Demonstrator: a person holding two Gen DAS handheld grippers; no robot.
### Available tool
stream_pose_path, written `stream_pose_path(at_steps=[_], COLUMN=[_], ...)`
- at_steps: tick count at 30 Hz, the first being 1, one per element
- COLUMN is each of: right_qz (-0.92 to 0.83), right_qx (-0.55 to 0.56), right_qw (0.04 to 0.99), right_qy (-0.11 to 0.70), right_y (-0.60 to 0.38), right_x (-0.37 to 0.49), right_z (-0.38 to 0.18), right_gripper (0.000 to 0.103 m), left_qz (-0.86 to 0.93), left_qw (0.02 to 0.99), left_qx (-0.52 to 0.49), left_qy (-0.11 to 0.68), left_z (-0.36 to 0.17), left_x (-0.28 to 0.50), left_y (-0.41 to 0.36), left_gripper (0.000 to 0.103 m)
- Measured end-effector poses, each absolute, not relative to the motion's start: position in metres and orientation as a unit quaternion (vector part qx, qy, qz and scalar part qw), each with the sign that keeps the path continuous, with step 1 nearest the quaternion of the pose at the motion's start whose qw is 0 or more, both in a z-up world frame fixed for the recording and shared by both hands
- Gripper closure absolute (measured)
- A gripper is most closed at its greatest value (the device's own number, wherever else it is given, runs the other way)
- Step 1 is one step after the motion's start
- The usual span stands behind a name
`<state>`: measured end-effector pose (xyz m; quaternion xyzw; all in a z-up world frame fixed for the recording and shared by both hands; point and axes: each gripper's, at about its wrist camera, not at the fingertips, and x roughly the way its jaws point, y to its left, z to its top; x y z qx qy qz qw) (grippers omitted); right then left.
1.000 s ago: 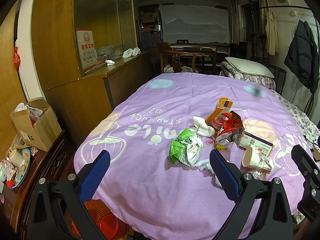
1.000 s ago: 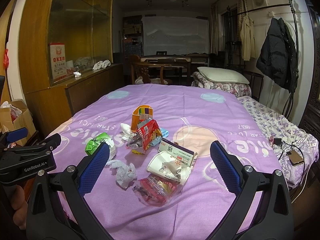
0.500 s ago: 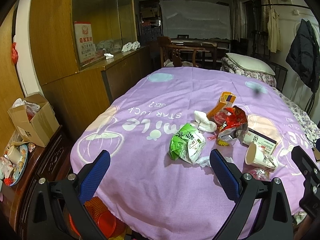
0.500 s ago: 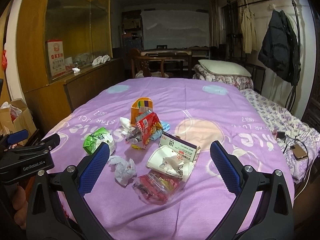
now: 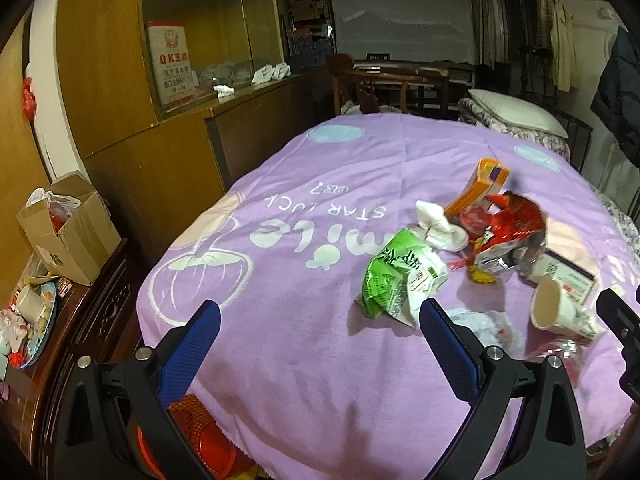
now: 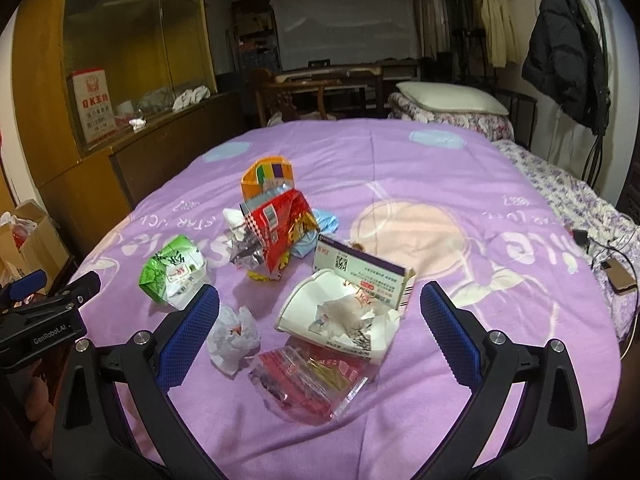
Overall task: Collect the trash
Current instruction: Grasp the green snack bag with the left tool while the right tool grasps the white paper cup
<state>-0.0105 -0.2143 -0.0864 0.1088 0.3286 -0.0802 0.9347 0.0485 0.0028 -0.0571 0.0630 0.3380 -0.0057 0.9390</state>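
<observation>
Trash lies on a purple blanket (image 5: 288, 344): a green-white wrapper (image 5: 400, 280) (image 6: 174, 276), a red snack bag (image 5: 504, 232) (image 6: 280, 228), an orange carton (image 6: 268, 180), a crushed paper cup (image 6: 340, 316) (image 5: 560, 312), a crumpled tissue (image 6: 234, 334), a clear red-gold wrapper (image 6: 312, 376) and a white box (image 6: 360, 276). My left gripper (image 5: 316, 332) is open and empty, left of the green wrapper. My right gripper (image 6: 320, 320) is open and empty, its jaws either side of the cup and the clear wrapper.
An orange basket (image 5: 200, 440) sits below the blanket's near edge. A cardboard box (image 5: 68, 232) and a plate of clutter (image 5: 28, 320) are at the left. A wooden cabinet (image 5: 160, 152) lines the left. A phone with cables (image 6: 618, 274) lies at the right.
Both grippers have moved forward and down towards the trash pile, which looms larger. Both stay open and empty.
</observation>
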Motion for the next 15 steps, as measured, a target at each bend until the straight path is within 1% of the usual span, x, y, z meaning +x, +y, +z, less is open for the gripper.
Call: stream_pose_path(at_steps=[9, 15], right_qz=[-0.037, -0.026], right_qx=[0.119, 0.107], right_qw=[0.927, 0.924], right_qy=[0.353, 0.367], right_y=[-0.210, -0.202], right_x=[0.011, 0.017], right_z=[-0.119, -0.139], right_gripper=[0.007, 0.007], left_qz=[-0.009, -0.014], left_qw=[0.928, 0.918], left_qx=[0.050, 0.037], left_qy=[0.369, 0.394], left_z=[-0.088, -0.108], left_x=[0.082, 0.097], left_y=[0.011, 0.021], left_gripper=[0.006, 0.006])
